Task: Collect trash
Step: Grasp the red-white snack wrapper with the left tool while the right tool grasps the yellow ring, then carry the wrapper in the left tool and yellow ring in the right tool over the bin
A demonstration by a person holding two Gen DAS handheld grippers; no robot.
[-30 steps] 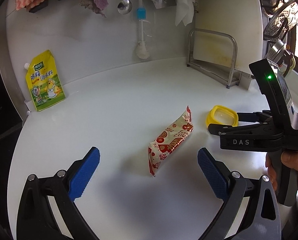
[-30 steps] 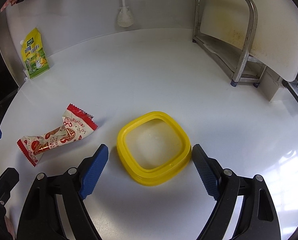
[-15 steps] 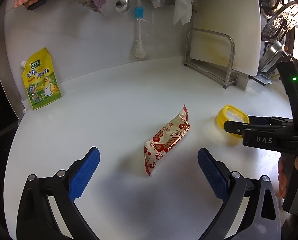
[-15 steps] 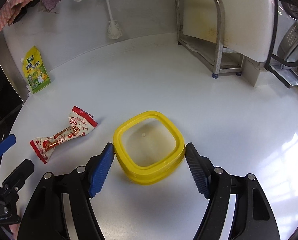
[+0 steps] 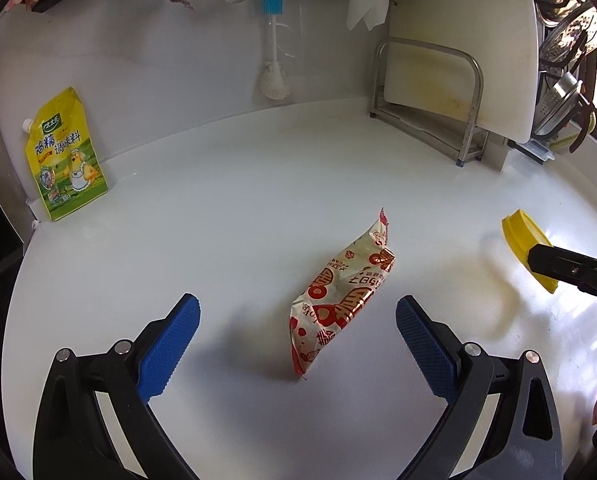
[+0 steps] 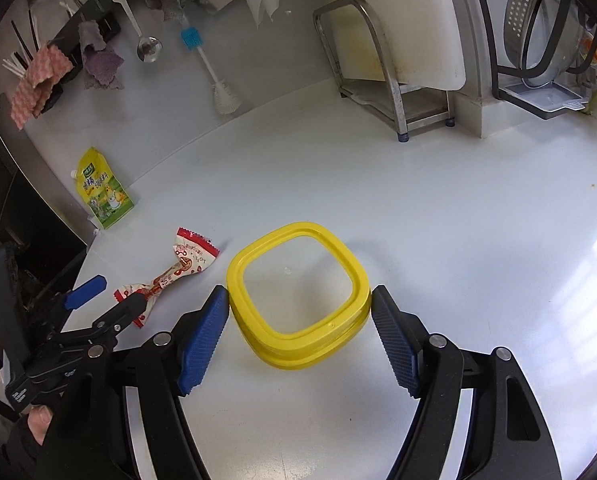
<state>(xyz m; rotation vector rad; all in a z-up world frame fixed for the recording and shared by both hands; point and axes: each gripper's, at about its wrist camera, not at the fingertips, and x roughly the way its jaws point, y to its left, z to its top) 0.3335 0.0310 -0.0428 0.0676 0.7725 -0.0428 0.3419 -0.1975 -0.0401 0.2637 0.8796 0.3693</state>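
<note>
A red-and-white snack wrapper [image 5: 340, 294] lies on the white counter between the blue pads of my open, empty left gripper [image 5: 296, 336]; it also shows in the right wrist view [image 6: 170, 276]. A yellow square ring lid [image 6: 298, 280] sits between the pads of my right gripper [image 6: 300, 328], which is shut on it, both pads against its sides, and holds it raised above the counter. In the left wrist view the yellow lid [image 5: 524, 246] shows tilted at the far right, held by the right gripper's black finger.
A yellow-green seasoning pouch [image 5: 64, 156] leans on the back wall at left. A metal rack [image 5: 426, 108] with a white cutting board [image 5: 462, 40] stands at back right. A brush [image 5: 272, 40], spoon and cloths hang on the wall. A dish rack [image 6: 546, 40] stands at far right.
My right gripper closed on the yellow lid and lifted it, moving back and right. My left gripper moved closer to the wrapper, staying open.
</note>
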